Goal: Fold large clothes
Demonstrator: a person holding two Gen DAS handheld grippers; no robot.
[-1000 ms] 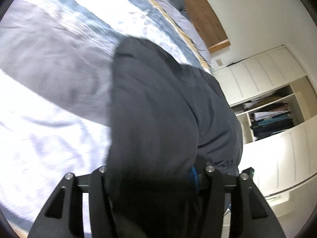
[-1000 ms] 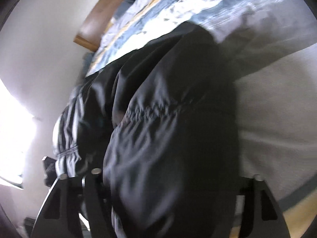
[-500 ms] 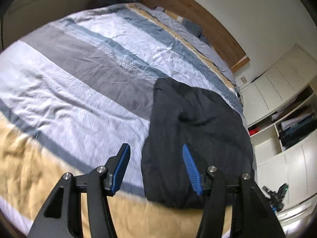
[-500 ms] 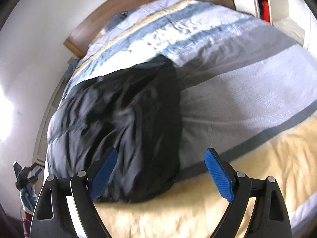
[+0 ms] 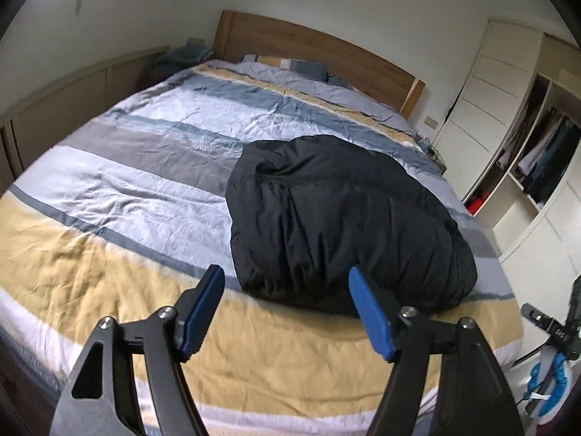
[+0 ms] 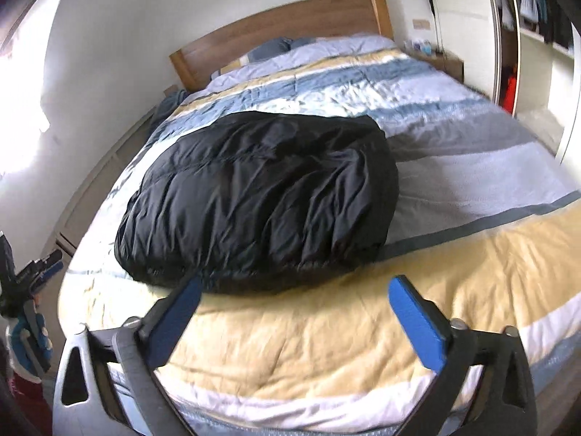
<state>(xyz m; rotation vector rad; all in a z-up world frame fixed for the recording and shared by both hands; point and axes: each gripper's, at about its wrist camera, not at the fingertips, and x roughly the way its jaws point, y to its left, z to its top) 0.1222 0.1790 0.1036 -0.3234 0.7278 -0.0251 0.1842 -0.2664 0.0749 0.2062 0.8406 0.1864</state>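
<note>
A black puffy jacket (image 5: 337, 225) lies folded in a thick bundle on the striped bed cover (image 5: 120, 189). It also shows in the right wrist view (image 6: 261, 200). My left gripper (image 5: 287, 290) is open and empty, held back above the foot of the bed, just short of the jacket's near edge. My right gripper (image 6: 294, 305) is open and empty, also near the foot of the bed, in front of the jacket's near edge. Neither gripper touches the jacket.
A wooden headboard (image 5: 312, 54) and pillows (image 5: 290, 67) stand at the far end of the bed. An open wardrobe (image 5: 537, 152) with clothes is on the right. A tripod-like device (image 5: 555, 330) stands by the bed's right side. Low cabinets (image 5: 72, 101) line the left wall.
Both grippers held the jacket a second ago, then opened and let it go. Both have pulled back toward the foot of the bed and the jacket now rests on the cover.
</note>
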